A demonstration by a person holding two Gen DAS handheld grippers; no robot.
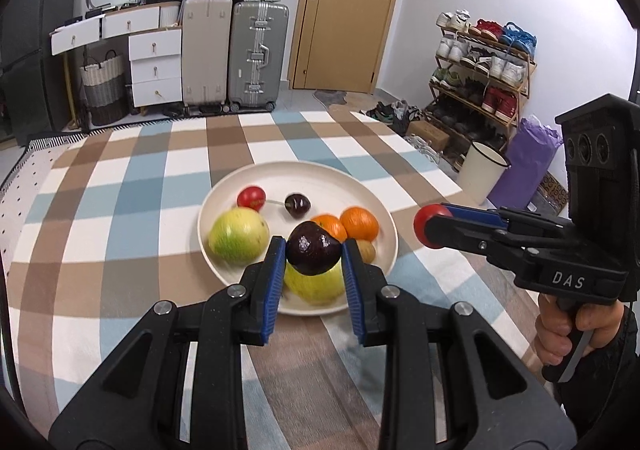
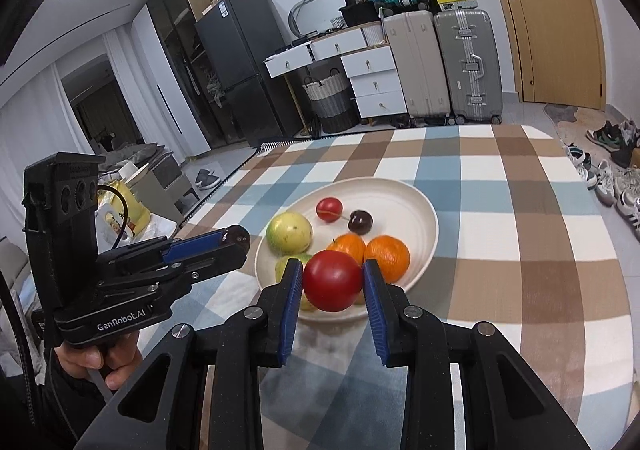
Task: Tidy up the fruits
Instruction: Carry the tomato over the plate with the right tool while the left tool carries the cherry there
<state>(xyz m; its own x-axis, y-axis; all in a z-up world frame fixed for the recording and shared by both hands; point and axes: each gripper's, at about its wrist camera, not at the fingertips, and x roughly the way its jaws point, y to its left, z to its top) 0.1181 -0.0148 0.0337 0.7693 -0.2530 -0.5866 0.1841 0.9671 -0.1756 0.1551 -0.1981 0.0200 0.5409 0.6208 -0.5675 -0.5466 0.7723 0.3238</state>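
A cream plate [image 1: 352, 185] [image 2: 424, 205] on the checked tablecloth holds a green apple [image 1: 238, 236] [image 2: 289, 232], two oranges [image 1: 359, 223] [image 2: 387, 258], a red cherry [image 1: 251, 197] [image 2: 329, 209], a dark cherry [image 1: 297, 205] [image 2: 360, 221] and a yellow-green fruit [image 1: 316, 286]. My left gripper [image 1: 314, 254] is shut on a dark purple plum [image 1: 313, 254] above the plate's near rim. It also shows in the right wrist view [image 2: 236, 240]. My right gripper [image 2: 332, 282] is shut on a red fruit [image 2: 332, 281], seen right of the plate in the left wrist view [image 1: 430, 226].
The checked tablecloth [image 1: 120, 209] covers the table. Beyond it stand suitcases [image 1: 256, 53], white drawers [image 1: 154, 65], a woven basket [image 1: 103, 87], a shoe rack [image 1: 480, 69], a white bin [image 1: 482, 171] and a door [image 1: 348, 9].
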